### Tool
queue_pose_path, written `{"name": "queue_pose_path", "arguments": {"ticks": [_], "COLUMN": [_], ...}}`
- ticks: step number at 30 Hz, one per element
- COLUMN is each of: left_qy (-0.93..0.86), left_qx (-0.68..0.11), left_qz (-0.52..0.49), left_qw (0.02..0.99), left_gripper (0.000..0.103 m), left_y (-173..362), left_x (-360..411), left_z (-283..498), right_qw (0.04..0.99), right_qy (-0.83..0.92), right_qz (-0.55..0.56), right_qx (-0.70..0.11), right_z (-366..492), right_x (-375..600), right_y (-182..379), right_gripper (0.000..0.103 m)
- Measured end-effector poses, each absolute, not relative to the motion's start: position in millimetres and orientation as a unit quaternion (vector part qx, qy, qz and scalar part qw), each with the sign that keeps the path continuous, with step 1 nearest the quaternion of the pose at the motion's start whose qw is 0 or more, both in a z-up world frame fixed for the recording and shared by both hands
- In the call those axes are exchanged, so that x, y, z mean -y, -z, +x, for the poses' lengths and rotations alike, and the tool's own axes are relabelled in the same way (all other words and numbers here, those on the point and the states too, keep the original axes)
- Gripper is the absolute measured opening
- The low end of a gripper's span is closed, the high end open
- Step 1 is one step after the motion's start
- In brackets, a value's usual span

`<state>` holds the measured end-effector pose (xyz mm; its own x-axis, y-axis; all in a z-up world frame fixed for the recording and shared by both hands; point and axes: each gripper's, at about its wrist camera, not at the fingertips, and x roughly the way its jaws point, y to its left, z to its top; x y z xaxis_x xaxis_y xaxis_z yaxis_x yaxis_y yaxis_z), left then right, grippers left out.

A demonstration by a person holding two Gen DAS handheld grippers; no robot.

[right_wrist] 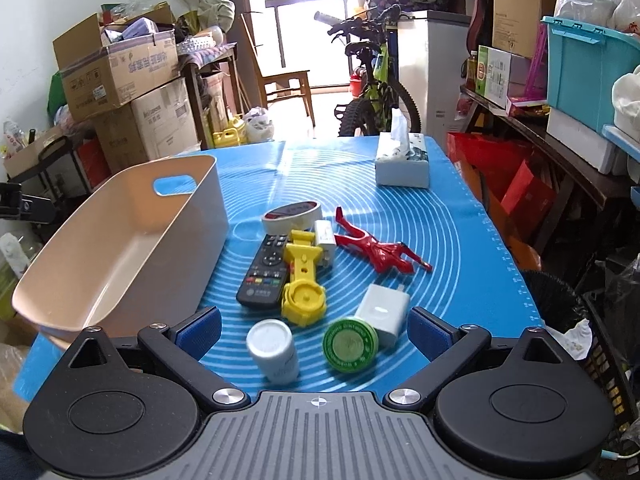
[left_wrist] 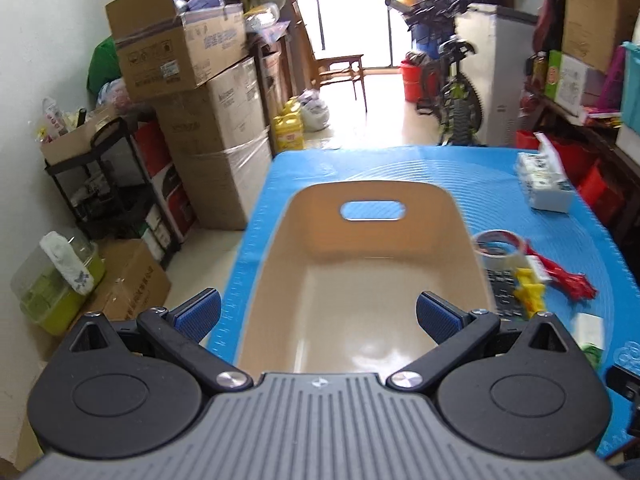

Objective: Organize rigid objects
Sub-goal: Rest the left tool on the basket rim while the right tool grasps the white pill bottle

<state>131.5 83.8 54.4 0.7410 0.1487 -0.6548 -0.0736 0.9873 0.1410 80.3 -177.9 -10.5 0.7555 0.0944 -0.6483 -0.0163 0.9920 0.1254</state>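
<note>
A beige bin (left_wrist: 460,232) (right_wrist: 120,216) with a handle slot stands empty on the blue mat, and my left gripper (left_wrist: 318,314) hovers open over its near end. My right gripper (right_wrist: 316,328) is open just above a white bottle (right_wrist: 274,350), a green round tin (right_wrist: 351,344) and a white charger (right_wrist: 383,308). Farther on lie a yellow tool (right_wrist: 302,276) (left_wrist: 530,288), a black remote (right_wrist: 266,270) (left_wrist: 504,292), a tape roll (right_wrist: 292,214) (left_wrist: 500,248), a small white adapter (right_wrist: 325,238) and a red slingshot-like piece (right_wrist: 374,250) (left_wrist: 564,276).
A tissue box (right_wrist: 402,164) (left_wrist: 544,184) stands at the mat's far right. Stacked cardboard boxes (left_wrist: 192,80) line the left wall. A bicycle (right_wrist: 372,92), a chair (right_wrist: 286,80) and cluttered shelves (right_wrist: 560,92) stand beyond and right of the table (right_wrist: 460,216).
</note>
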Motion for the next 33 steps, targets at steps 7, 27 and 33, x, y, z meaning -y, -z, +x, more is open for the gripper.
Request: {"name": "queue_pose_path", "arguments": {"ticks": [7,27,33], "left_qy": [-0.079,-0.05,-0.037], "left_qx": [-0.392,-0.499,-0.51], "left_qz": [0.06,-0.006,-0.029], "left_qw": [0.914,0.865,0.859], "left_gripper": [0.102,0.063,0.028], "left_y": [-32.6,23.8,25.3], "left_x": [-112.8,-174.2,-181.5], "left_z": [165.4,179.3,180.0], "right_qw": [0.928,0.904,0.908], "right_qy": [-0.012,0.011,0.0], "right_qz": [0.049,0.045,0.032], "right_qx": [-0.37,-0.425,-0.418], "right_z": [101.7,123.3,128.4], "right_x": [163.1,142.8,132.9], "right_y": [31.5,75.3,74.1], "right_gripper": [0.098,0.097,0.089]}}
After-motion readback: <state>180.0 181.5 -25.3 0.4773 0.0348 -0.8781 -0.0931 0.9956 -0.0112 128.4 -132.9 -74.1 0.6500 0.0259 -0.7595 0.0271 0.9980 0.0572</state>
